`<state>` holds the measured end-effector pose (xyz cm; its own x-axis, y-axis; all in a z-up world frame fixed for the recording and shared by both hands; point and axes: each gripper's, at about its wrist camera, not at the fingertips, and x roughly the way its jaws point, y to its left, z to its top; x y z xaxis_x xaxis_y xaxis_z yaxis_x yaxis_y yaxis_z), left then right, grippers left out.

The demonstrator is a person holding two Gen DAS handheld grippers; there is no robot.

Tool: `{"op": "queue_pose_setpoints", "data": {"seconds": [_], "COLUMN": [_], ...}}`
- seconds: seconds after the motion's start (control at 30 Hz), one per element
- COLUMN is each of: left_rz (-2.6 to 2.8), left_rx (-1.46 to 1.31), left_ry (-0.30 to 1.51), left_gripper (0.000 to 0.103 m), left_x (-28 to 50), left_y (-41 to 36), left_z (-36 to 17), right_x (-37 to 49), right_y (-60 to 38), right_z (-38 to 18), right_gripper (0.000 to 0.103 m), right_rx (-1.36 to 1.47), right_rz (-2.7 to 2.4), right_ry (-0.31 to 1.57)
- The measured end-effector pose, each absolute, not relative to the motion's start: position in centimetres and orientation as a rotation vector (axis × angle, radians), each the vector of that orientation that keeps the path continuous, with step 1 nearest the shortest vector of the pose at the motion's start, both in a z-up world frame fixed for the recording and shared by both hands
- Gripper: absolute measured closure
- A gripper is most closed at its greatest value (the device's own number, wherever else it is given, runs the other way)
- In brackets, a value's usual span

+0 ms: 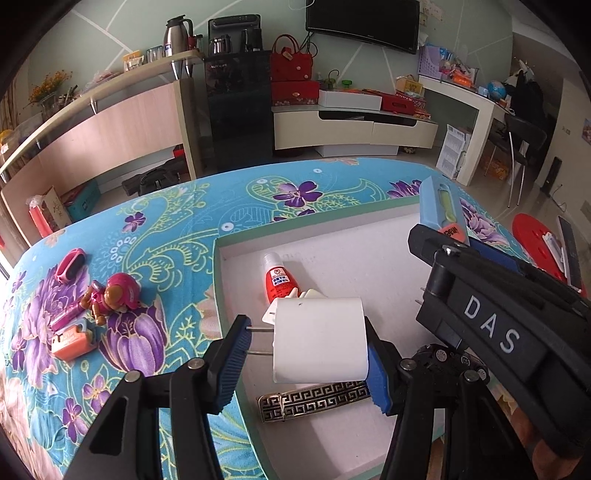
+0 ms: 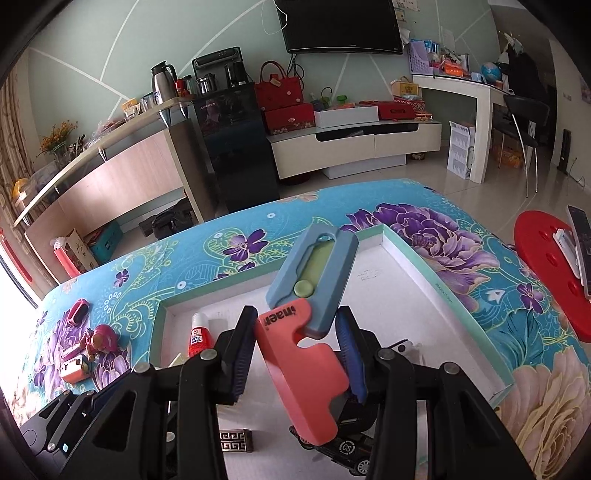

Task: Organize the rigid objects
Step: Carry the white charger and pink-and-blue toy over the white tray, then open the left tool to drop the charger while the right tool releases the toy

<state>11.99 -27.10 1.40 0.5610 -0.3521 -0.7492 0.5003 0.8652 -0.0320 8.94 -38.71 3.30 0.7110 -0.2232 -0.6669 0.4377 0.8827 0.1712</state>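
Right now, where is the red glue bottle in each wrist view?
Left wrist: the red glue bottle lies inside the white tray, just beyond the white plug block in the left gripper.
Right wrist: it sits low left of centre, in the tray's near-left corner, partly behind the right gripper's left finger.
Shared landmark: the wall TV.

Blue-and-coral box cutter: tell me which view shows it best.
The right wrist view: the box cutter fills the centre, clamped in the right gripper. The left wrist view shows only its blue end above the right gripper's body.
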Motion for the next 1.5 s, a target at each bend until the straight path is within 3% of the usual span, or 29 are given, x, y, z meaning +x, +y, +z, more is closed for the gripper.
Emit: {"op": "queue_pose_setpoints", "data": {"seconds": [0.93,1.17,1.5], "left_rz": [-0.457,-0.455,-0.448], "left_rx": [0.252,0.248,0.222], "left_ry": [0.877,0.861,0.806], "left_gripper": [0.042,0.033,0.029], "left_x": [12.2,12.2,11.9], "left_y": [-27.7,-27.4,-26.0], "left_z": [-0.6,0.1,2.4], "right_x": [9.9,9.5,8.3], "right_y": [-38.6,-38.8,-39.3], "right_z": [0.8,1.4,3.5], "right_gripper": [0.057,0.057,0.057], "right_rx": [0.335,0.325,0.335], "right_rz": [-0.349,-0.364,-0.393], "right_ry": [0.777,0.766,0.699]}}
